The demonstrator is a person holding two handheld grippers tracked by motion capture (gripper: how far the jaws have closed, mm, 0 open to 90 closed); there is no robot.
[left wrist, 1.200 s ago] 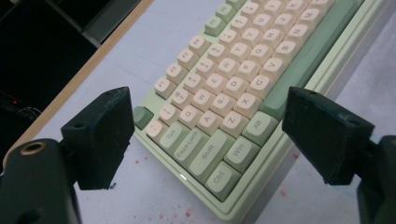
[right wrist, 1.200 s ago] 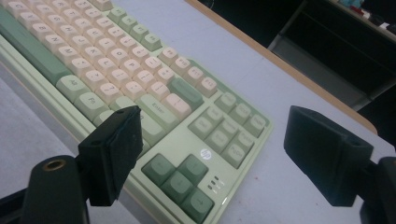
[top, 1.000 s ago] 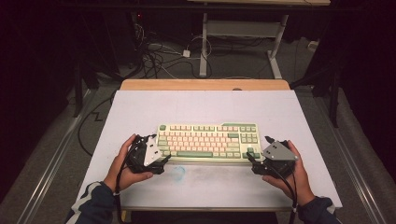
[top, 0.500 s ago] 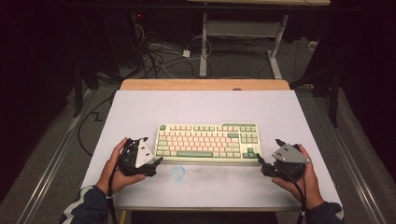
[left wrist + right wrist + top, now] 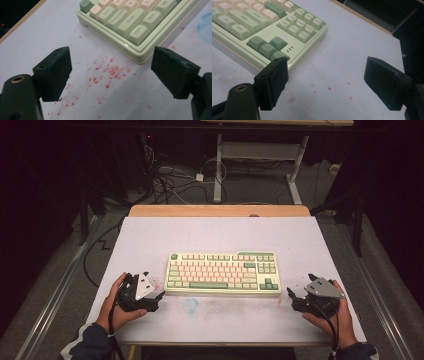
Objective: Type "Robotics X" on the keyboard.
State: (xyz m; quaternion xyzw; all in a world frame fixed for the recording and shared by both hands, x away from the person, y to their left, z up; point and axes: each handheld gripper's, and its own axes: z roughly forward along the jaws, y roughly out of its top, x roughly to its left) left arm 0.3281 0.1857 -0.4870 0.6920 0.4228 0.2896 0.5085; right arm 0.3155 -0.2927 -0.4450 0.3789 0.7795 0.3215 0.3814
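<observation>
Keyboard lies flat mid-table on the white mat, flanked by the left gripper and right gripper, both gaping wide and empty; a sound grasp likely needs each squared to its end edge, closing evenly.

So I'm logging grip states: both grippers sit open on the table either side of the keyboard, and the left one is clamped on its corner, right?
Not quite. The left gripper is open too, its jaws spread over bare table short of the keyboard corner, touching nothing; the left gripper view shows it. The rest holds: the right gripper is open beside the other end.
</observation>
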